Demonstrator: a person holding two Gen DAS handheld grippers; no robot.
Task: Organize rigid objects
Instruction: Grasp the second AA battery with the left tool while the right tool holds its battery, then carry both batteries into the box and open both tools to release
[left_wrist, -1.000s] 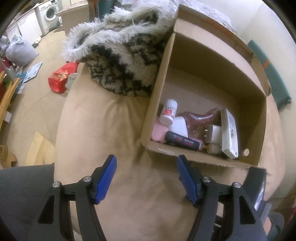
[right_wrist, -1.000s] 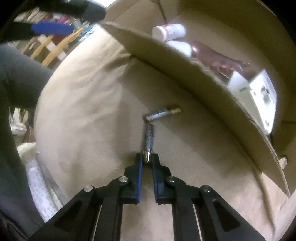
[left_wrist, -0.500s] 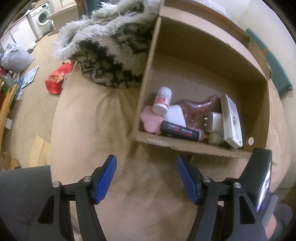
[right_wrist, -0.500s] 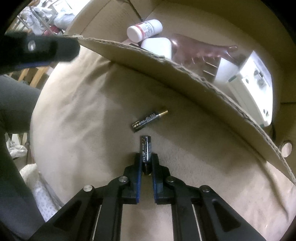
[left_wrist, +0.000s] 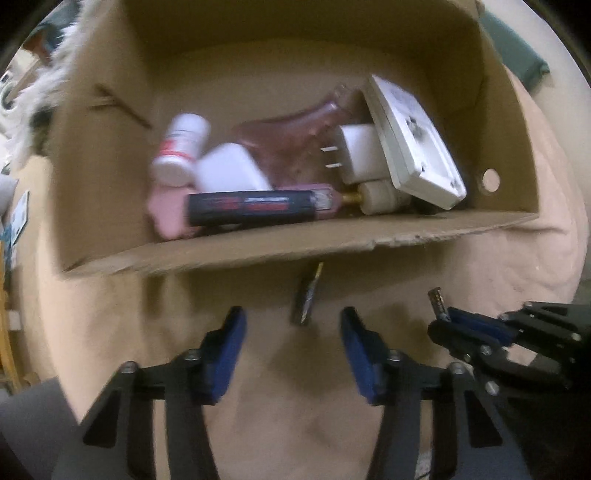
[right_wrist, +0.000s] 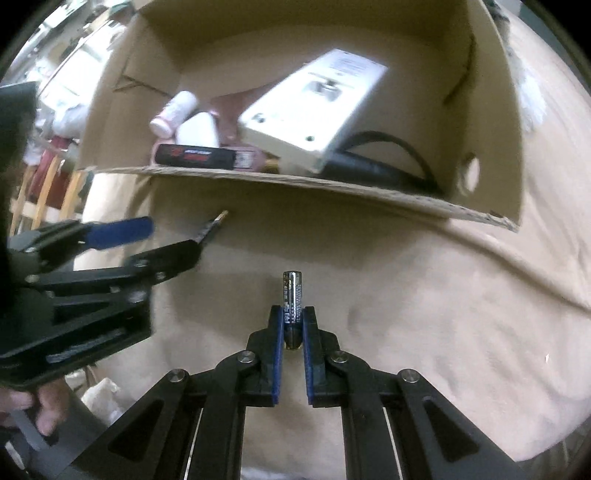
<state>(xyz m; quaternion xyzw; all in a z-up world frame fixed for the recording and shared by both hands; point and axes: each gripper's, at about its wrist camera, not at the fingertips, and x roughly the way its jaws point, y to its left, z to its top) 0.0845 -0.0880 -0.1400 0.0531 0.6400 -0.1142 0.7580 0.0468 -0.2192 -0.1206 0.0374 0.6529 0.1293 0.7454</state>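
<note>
My right gripper (right_wrist: 292, 319) is shut on a dark AA battery (right_wrist: 292, 295) and holds it upright above the beige cushion; the gripper (left_wrist: 448, 317) and its battery (left_wrist: 437, 301) also show in the left wrist view. A second battery (left_wrist: 307, 295) lies on the cushion just in front of the cardboard box (left_wrist: 258, 254), between the fingers of my open left gripper (left_wrist: 291, 332). In the right wrist view this battery (right_wrist: 214, 224) lies left of centre, partly behind the left gripper (right_wrist: 147, 240). The box (right_wrist: 332, 184) holds several items.
In the box are a white pill bottle (left_wrist: 181, 147), a black tube (left_wrist: 255, 206), a white plug (left_wrist: 358, 151), a flat white device (left_wrist: 413, 144) and pink items (left_wrist: 166, 206). A furry blanket (left_wrist: 48, 88) lies at the box's left. The cushion (left_wrist: 295, 406) curves away to the right.
My left gripper moved forward and right, close to the box, over the loose battery. My right gripper lifted its battery and turned toward the box opening.
</note>
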